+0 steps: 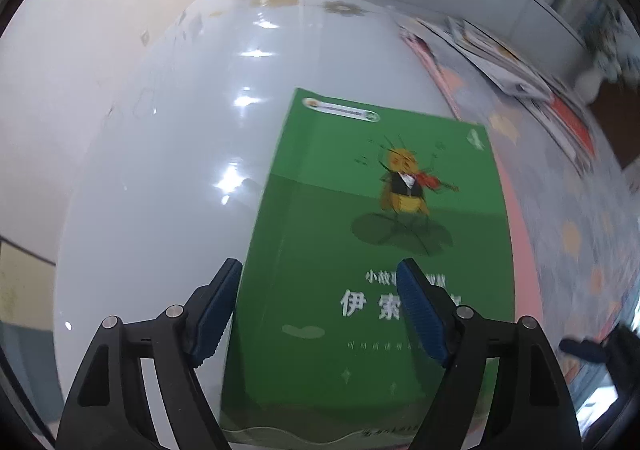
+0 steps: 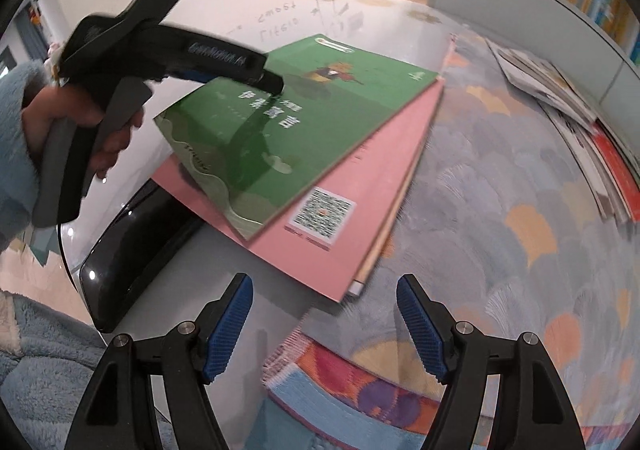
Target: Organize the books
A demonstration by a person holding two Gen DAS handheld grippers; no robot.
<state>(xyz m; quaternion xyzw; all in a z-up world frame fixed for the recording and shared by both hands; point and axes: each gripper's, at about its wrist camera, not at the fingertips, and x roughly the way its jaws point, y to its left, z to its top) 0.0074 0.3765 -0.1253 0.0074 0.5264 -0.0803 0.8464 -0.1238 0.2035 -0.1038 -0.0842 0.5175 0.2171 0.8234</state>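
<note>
Two books are seen stacked on the bench point(image 2: 280, 314), green book point(image 2: 304, 110) atop pink book point(image 2: 352, 210), while left gripper point(image 1: 320, 306) and right gripper point(image 2: 324, 324) jaws are held open, empty, above it.

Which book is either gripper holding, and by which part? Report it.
Nothing is held. The left gripper stands open above the green paperback book, pads clear of it. The right gripper is open and empty, short of the pink book beneath the green one.

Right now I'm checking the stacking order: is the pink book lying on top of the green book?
No, the green book lies on top of the pink book, whose cover shows beneath it.
</note>
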